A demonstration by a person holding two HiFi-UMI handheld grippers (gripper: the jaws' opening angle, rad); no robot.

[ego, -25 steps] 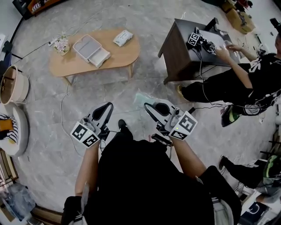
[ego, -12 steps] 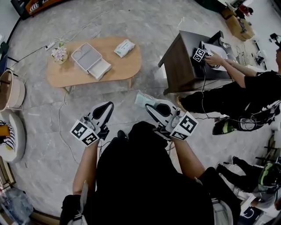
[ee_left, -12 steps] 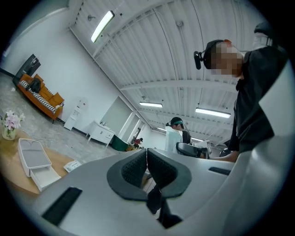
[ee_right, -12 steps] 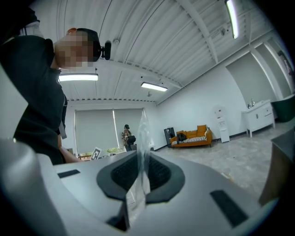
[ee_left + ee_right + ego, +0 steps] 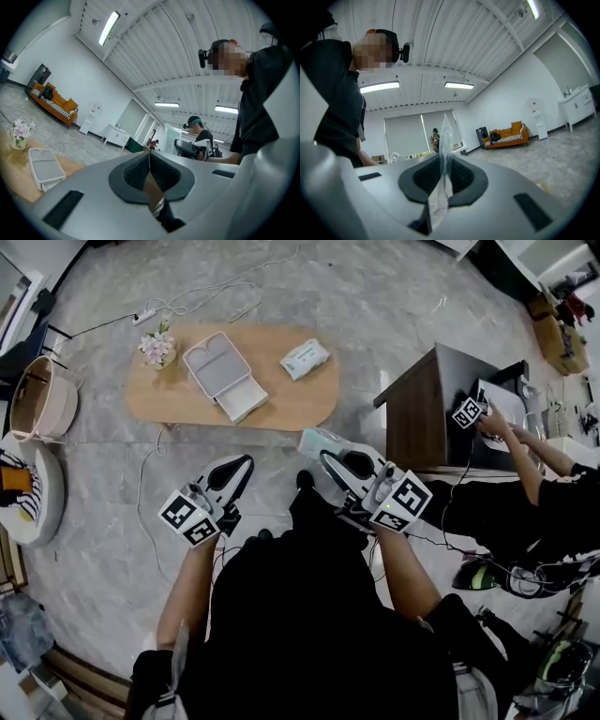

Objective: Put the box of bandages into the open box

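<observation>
My right gripper is shut on the box of bandages, a pale green pack in clear wrap that sticks out past its tips. In the right gripper view only a thin clear film shows, pinched between the pads of that gripper. The open box, white with its lid laid back, lies on the oval wooden table ahead; it also shows at the left. My left gripper is shut and holds nothing, its pads meeting. Both grippers are short of the table.
A small vase of flowers and a white-green pack share the table. A dark cabinet stands at the right, with a seated person behind it. A round basket is at the left, and cables run across the floor.
Both grippers have travelled forward with me towards the table, which now sits nearer and further right in the head view. The grip on the pack is unchanged.
</observation>
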